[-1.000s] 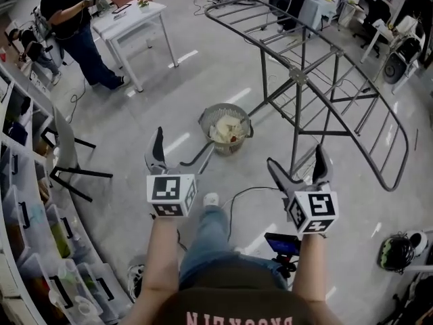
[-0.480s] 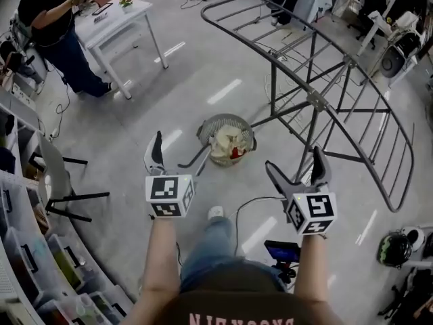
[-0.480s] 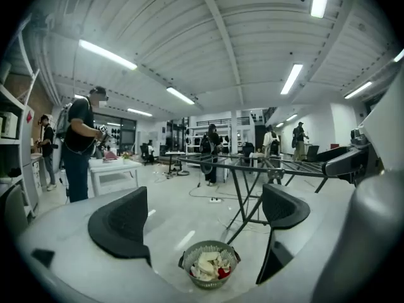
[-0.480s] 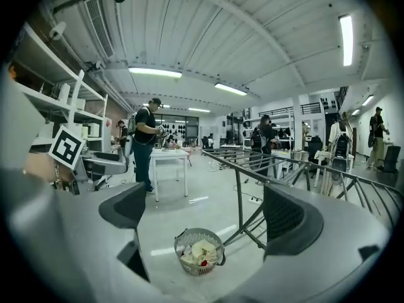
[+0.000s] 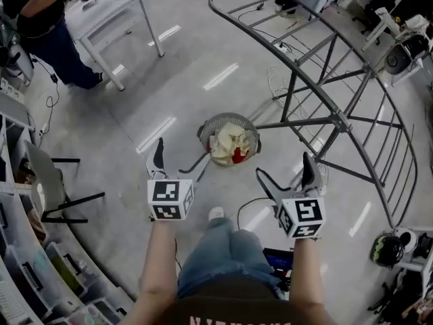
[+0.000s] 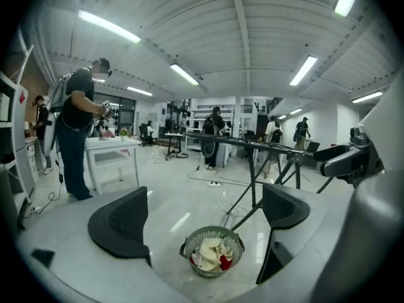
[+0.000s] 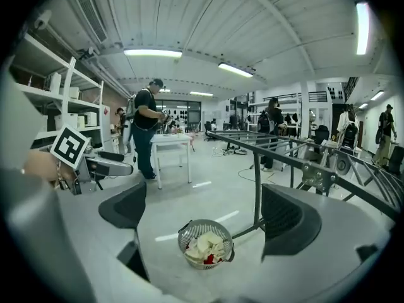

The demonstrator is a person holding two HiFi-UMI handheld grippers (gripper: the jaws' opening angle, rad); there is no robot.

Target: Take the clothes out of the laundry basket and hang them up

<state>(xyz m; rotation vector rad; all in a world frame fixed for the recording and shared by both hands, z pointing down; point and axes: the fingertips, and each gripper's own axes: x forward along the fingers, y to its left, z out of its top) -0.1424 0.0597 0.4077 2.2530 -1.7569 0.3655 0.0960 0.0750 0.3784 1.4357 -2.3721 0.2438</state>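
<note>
A round grey laundry basket (image 5: 252, 131) stands on the floor ahead, holding pale clothes (image 5: 227, 141) and a red piece. It also shows between the jaws as the basket (image 6: 211, 252) and the basket (image 7: 203, 244). The grey metal drying rack (image 5: 318, 90) spreads to the right of it, with one leg reaching the basket. My left gripper (image 5: 178, 163) is open and empty, held short of the basket on its left. My right gripper (image 5: 287, 175) is open and empty too, near the rack's leg.
A white table (image 5: 108, 9) stands at the far left with a person (image 5: 42, 26) beside it. Shelves with bins (image 5: 27, 263) line the left edge, with a chair (image 5: 51, 188) in front. A cable (image 5: 247, 205) runs over the floor, and a helmet (image 5: 385, 250) lies at the right.
The view has shifted forward: the basket and rack now lie nearer and more centred. Both grippers stay open, the right one has drifted slightly left.
</note>
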